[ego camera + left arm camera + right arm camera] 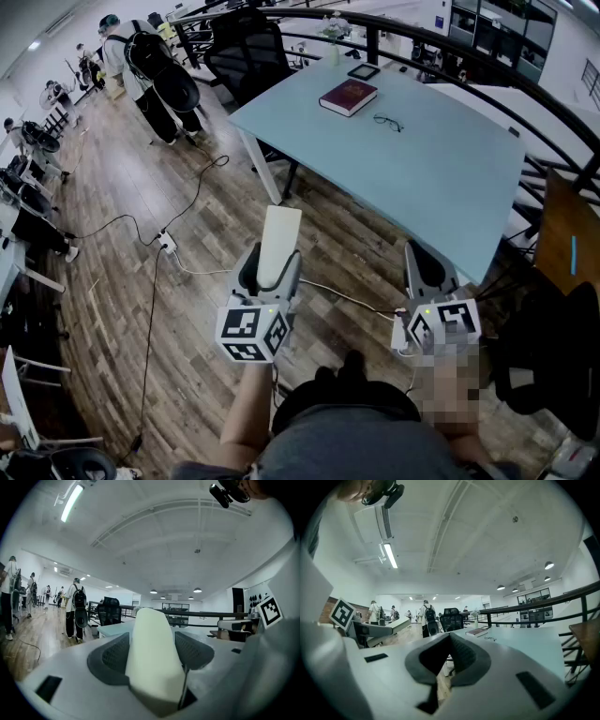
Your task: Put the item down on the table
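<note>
My left gripper (pixel 273 265) is shut on a flat cream-white block (pixel 279 242) that stands upright out of its jaws, over the wooden floor short of the table. In the left gripper view the block (pixel 153 660) fills the gap, with a dark ribbed pad pressed against each side. The right gripper (pixel 424 269) is level with the left, near the table's closest corner, and holds nothing. Its jaws (pixel 449 641) meet at the tips. The pale blue-green table (pixel 441 178) lies ahead and to the right.
On the table's far end are a dark red book (pixel 348 97), a pair of glasses (pixel 388 122), a small tablet (pixel 364 71) and a vase (pixel 334 42). A black office chair (pixel 246 52) stands behind it. Cables and a power strip (pixel 167 242) cross the floor. A dark railing (pixel 525 89) curves along the right.
</note>
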`<state>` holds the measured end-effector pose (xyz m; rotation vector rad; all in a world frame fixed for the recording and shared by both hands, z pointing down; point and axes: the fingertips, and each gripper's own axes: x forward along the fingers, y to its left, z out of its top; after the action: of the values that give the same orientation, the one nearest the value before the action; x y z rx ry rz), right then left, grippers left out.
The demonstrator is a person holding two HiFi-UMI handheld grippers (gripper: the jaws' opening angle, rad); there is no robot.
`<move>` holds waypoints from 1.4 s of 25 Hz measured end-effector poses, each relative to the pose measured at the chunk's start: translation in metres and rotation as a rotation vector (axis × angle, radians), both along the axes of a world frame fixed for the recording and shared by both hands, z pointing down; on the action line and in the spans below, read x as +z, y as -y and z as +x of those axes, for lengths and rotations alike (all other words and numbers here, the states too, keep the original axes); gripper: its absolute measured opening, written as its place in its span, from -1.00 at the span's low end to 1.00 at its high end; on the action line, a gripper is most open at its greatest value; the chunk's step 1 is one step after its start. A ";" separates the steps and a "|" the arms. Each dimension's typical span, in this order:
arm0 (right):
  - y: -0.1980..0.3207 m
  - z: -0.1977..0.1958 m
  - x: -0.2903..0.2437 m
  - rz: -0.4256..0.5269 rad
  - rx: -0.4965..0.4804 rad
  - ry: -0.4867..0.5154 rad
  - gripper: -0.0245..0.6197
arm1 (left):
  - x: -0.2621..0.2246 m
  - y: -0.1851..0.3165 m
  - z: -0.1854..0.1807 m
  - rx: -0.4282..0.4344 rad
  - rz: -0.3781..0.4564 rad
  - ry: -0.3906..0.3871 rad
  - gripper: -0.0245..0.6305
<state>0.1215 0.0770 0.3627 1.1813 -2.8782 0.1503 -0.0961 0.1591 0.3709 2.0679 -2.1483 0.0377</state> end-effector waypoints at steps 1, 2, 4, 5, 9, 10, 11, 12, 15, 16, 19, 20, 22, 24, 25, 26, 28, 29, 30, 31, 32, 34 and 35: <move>0.001 0.000 0.000 0.001 -0.002 -0.001 -0.92 | -0.001 0.001 0.000 -0.002 0.001 0.002 0.01; 0.003 0.001 0.000 0.002 -0.003 -0.001 -0.92 | -0.001 0.002 0.001 -0.004 0.003 0.004 0.01; 0.006 0.002 0.000 0.000 -0.005 -0.002 -0.92 | -0.001 0.004 0.002 -0.007 0.004 0.006 0.01; 0.007 0.003 0.000 0.000 -0.004 0.000 -0.92 | -0.001 0.005 0.003 -0.008 0.004 0.007 0.01; 0.013 0.006 -0.003 0.005 -0.002 0.022 -0.92 | -0.002 0.010 0.006 -0.005 0.007 0.011 0.01; 0.015 0.007 -0.004 0.007 -0.003 0.028 -0.91 | -0.003 0.012 0.006 -0.006 0.010 0.013 0.01; 0.016 0.007 -0.004 0.007 -0.006 0.034 -0.91 | -0.004 0.013 0.006 -0.009 0.014 0.014 0.01; 0.017 0.008 -0.004 0.006 -0.009 0.037 -0.91 | -0.005 0.014 0.006 -0.012 0.018 0.016 0.01; 0.020 0.010 -0.003 0.008 -0.015 0.041 -0.91 | -0.007 0.017 0.007 -0.024 0.031 0.019 0.01; 0.021 0.011 -0.003 0.009 -0.015 0.043 -0.91 | -0.008 0.018 0.007 -0.027 0.034 0.021 0.01; 0.023 0.014 -0.004 0.007 -0.015 0.052 -0.91 | -0.011 0.019 0.008 -0.036 0.041 0.027 0.01; 0.024 0.015 -0.003 0.005 -0.016 0.055 -0.92 | -0.011 0.019 0.009 -0.038 0.041 0.030 0.01; 0.025 0.018 -0.002 0.004 -0.015 0.061 -0.91 | -0.011 0.019 0.010 -0.043 0.039 0.033 0.01; 0.027 0.020 -0.002 0.002 -0.013 0.065 -0.91 | -0.010 0.021 0.011 -0.045 0.036 0.036 0.01; 0.028 0.020 -0.002 0.000 -0.013 0.067 -0.91 | -0.011 0.022 0.011 -0.046 0.035 0.038 0.01; 0.029 0.020 -0.003 -0.001 -0.013 0.068 -0.92 | -0.012 0.024 0.011 -0.045 0.035 0.039 0.01; 0.033 0.019 -0.002 -0.004 -0.011 0.067 -0.91 | -0.012 0.029 0.010 -0.044 0.035 0.038 0.01; 0.036 0.018 -0.002 -0.005 -0.008 0.067 -0.91 | -0.012 0.033 0.008 -0.043 0.035 0.037 0.01; 0.039 0.017 -0.002 -0.006 -0.006 0.066 -0.91 | -0.012 0.036 0.007 -0.042 0.035 0.036 0.01; 0.043 0.016 -0.001 -0.008 -0.003 0.066 -0.91 | -0.012 0.041 0.005 -0.041 0.034 0.036 0.01; 0.047 0.014 -0.001 -0.009 -0.001 0.065 -0.91 | -0.012 0.046 0.002 -0.040 0.035 0.036 0.01; 0.057 0.010 0.000 -0.010 0.006 0.061 -0.91 | -0.011 0.058 -0.004 -0.036 0.037 0.034 0.01; 0.062 0.007 0.001 -0.010 0.010 0.058 -0.91 | -0.010 0.066 -0.008 -0.034 0.037 0.033 0.01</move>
<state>0.1290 0.0145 0.3638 1.2093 -2.9180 0.2025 -0.1037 0.0935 0.3610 2.0637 -2.2193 0.0281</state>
